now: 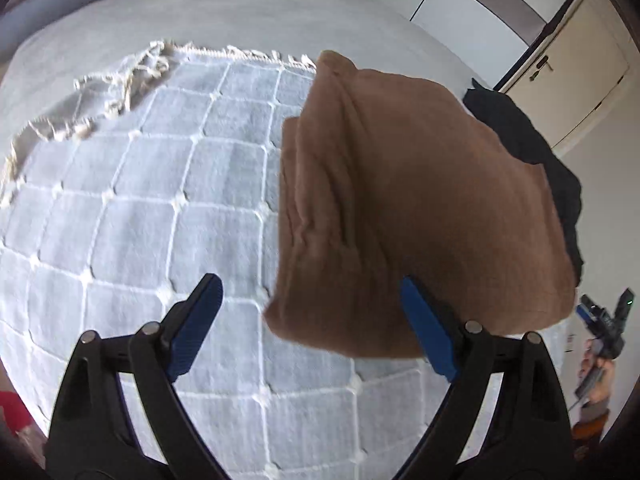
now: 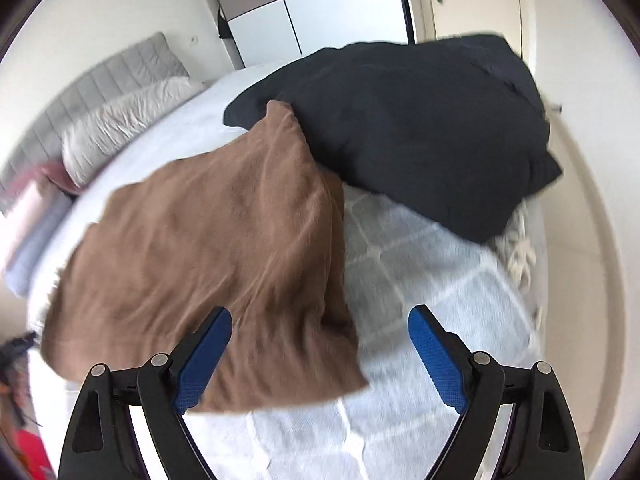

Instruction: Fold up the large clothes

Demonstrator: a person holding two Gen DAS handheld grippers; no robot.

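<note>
Your left gripper [image 1: 308, 322] stands wide open, empty, above the checked blanket [image 1: 132, 216]. The brown garment [image 1: 420, 208] lies folded on it; the dark garment [image 2: 404, 120] behind looks unfolded. Your right gripper [image 2: 320, 354] gapes empty too.

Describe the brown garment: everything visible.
The brown garment is folded into a rough rectangle of several layers, in soft, fleecy-looking fabric with shallow creases. It lies on the white grid-patterned bedspread, its far end against or just under the black garment; which one is unclear. Neither gripper holds it; both sets of fingers stand open.
</note>
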